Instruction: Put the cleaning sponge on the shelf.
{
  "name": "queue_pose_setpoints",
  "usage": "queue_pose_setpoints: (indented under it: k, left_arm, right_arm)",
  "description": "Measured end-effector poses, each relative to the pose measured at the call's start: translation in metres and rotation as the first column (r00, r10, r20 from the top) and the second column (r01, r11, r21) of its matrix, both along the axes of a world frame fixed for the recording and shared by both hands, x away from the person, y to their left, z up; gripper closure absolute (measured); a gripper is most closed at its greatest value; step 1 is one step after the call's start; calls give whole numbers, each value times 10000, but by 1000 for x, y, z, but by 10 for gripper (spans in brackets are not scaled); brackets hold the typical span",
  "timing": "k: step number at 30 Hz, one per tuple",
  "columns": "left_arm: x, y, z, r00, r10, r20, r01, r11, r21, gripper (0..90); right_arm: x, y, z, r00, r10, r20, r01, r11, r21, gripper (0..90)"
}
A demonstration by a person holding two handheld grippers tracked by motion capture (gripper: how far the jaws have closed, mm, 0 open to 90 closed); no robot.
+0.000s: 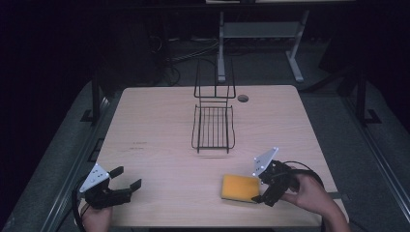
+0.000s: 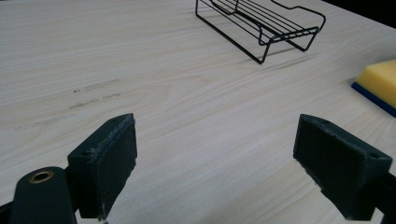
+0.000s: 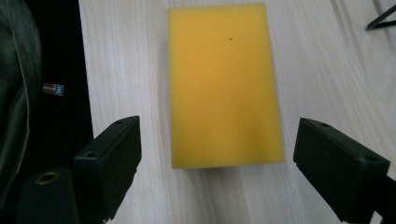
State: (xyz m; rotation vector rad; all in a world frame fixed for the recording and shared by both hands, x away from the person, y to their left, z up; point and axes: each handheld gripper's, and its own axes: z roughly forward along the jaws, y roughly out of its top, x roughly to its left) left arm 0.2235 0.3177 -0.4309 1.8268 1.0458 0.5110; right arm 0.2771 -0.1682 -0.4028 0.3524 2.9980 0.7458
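High view, sponge (image 1: 240, 188) near table (image 1: 159, 125) front edge, both hand-held grippers' jaws apart, wire rack (image 1: 213, 126) mid-table.

A black wire rack (image 1: 213, 126) and yellow sponge (image 1: 240, 188) lie well apart on the wooden table (image 1: 154, 125).

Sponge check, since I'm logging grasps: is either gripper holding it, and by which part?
Nothing is held. The right gripper is open, fingers either side of the sponge's near end without touching. The left gripper is open over bare table.
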Motion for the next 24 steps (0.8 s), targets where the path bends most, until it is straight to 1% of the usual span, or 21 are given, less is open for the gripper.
queue_pose_setpoints:
  k: [10, 24]
  left_arm:
    - [0, 0, 0, 10000, 9, 0, -9, 10000, -22, 129]
    - [0, 0, 0, 10000, -15, 9, 15, 10000, -46, 128]
  right_arm:
    - [5, 10, -3, 9998, 151, -143, -152, 9999, -41, 148]
    - [10, 25, -5, 9990, 392, -201, -397, 9988, -283, 147]
